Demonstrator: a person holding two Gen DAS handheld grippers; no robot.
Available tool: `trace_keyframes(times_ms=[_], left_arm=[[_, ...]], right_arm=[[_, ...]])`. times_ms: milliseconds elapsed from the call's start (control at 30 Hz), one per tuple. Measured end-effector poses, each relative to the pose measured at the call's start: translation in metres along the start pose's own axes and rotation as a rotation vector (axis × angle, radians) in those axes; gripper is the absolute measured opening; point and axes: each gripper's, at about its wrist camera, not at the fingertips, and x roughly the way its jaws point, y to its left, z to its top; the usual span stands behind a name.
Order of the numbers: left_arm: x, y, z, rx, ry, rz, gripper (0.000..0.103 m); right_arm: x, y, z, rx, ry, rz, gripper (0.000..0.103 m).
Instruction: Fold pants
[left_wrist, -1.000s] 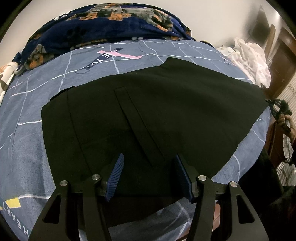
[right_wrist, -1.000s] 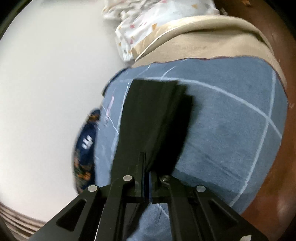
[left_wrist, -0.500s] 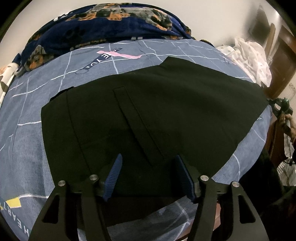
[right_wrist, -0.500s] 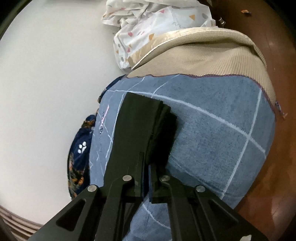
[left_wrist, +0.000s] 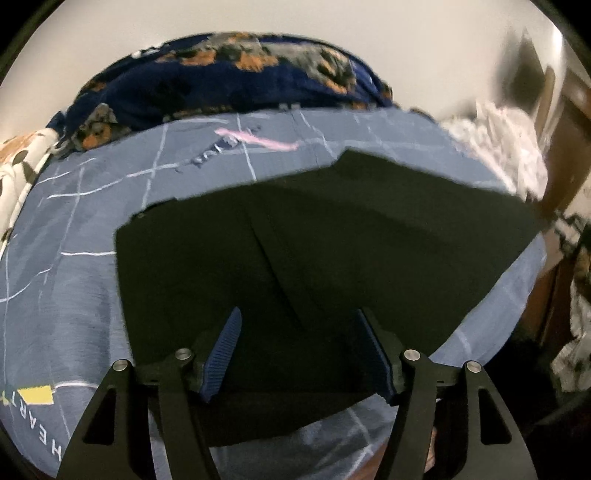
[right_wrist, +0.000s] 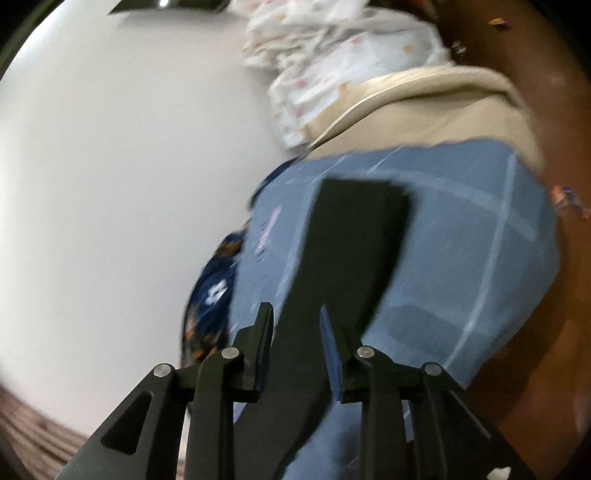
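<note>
Black pants (left_wrist: 314, 258) lie flat on a blue grid-patterned bedsheet (left_wrist: 74, 295), folded into a wide panel with a diagonal seam across the middle. My left gripper (left_wrist: 299, 347) is open and hovers over the near edge of the pants, holding nothing. In the right wrist view the pants (right_wrist: 347, 251) show as a long dark strip running away over the sheet (right_wrist: 461, 258). My right gripper (right_wrist: 297, 343) is open, its fingers either side of the near end of the strip, not clamped on it.
A dark blue dog-print blanket (left_wrist: 229, 81) is heaped at the far side of the bed. White patterned bedding (right_wrist: 332, 66) and a beige mattress edge (right_wrist: 443, 110) lie at the bed's end. Brown wooden floor (right_wrist: 554, 332) lies beyond the bed edge.
My right gripper has opened and let go of the pants end, which now lies flat on the sheet. My left gripper has stayed open over the near edge, drawing back slightly.
</note>
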Motion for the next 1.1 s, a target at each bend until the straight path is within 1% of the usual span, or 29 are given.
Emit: trace_keyframes(times_ms=[67, 100, 133, 167, 200, 233, 300, 367, 400, 433, 533, 600, 667, 767, 800, 833, 867, 900, 967, 1067, 1100], left_arm=[[-0.015, 0.008, 0.003, -0.030, -0.040, 0.011, 0.064], [-0.026, 0.018, 0.005, -0.057, -0.048, 0.022, 0.064], [-0.031, 0.027, 0.006, -0.080, -0.040, 0.022, 0.064], [-0.036, 0.038, 0.006, -0.109, -0.029, 0.022, 0.064], [-0.042, 0.051, 0.005, -0.139, -0.019, 0.035, 0.064], [-0.047, 0.063, 0.002, -0.162, -0.002, 0.067, 0.064], [-0.051, 0.084, -0.005, -0.184, 0.050, 0.099, 0.061], [-0.049, 0.099, -0.015, -0.207, 0.106, 0.079, 0.044], [-0.047, 0.103, -0.021, -0.217, 0.133, 0.064, 0.042], [-0.045, 0.104, -0.024, -0.219, 0.143, 0.052, 0.041], [-0.038, 0.099, -0.026, -0.226, 0.138, 0.006, 0.041], [-0.031, 0.098, -0.019, -0.237, 0.131, -0.010, 0.041], [-0.017, 0.099, -0.012, -0.248, 0.154, -0.025, 0.041], [0.001, 0.098, -0.005, -0.234, 0.186, -0.037, 0.041], [0.004, 0.096, -0.002, -0.223, 0.185, -0.035, 0.037], [0.006, 0.094, 0.001, -0.208, 0.174, -0.027, 0.023], [0.009, 0.094, 0.003, -0.203, 0.174, -0.014, 0.012], [0.011, 0.095, 0.006, -0.208, 0.176, -0.020, 0.009], [0.013, 0.099, 0.011, -0.225, 0.167, -0.034, 0.006], [0.012, 0.102, 0.013, -0.224, 0.155, -0.026, 0.005], [0.010, 0.101, 0.015, -0.217, 0.144, -0.010, 0.005]], right_arm=[[0.011, 0.025, -0.021, -0.070, 0.060, 0.030, 0.028], [0.020, 0.038, -0.034, -0.107, 0.098, 0.045, 0.029], [0.031, 0.054, -0.049, -0.152, 0.147, 0.058, 0.030], [0.041, 0.067, -0.062, -0.191, 0.189, 0.064, 0.033], [0.050, 0.078, -0.075, -0.224, 0.224, 0.068, 0.037], [0.061, 0.091, -0.091, -0.262, 0.271, 0.078, 0.039], [0.085, 0.111, -0.125, -0.323, 0.376, 0.094, 0.046], [0.106, 0.125, -0.156, -0.357, 0.463, 0.099, 0.049], [0.112, 0.126, -0.168, -0.363, 0.494, 0.102, 0.050], [0.123, 0.131, -0.182, -0.371, 0.540, 0.104, 0.050], [0.140, 0.141, -0.219, -0.424, 0.628, 0.081, 0.051], [0.148, 0.147, -0.237, -0.454, 0.665, 0.070, 0.052], [0.150, 0.151, -0.249, -0.458, 0.684, 0.080, 0.053], [0.153, 0.151, -0.260, -0.443, 0.697, 0.088, 0.058], [0.155, 0.148, -0.261, -0.433, 0.699, 0.084, 0.061], [0.155, 0.146, -0.262, -0.423, 0.700, 0.080, 0.063], [0.154, 0.143, -0.259, -0.406, 0.701, 0.072, 0.065], [0.156, 0.139, -0.259, -0.389, 0.703, 0.062, 0.065], [0.158, 0.133, -0.261, -0.356, 0.705, 0.046, 0.066], [0.159, 0.127, -0.259, -0.329, 0.693, 0.032, 0.066], [0.160, 0.126, -0.258, -0.321, 0.690, 0.032, 0.066]])
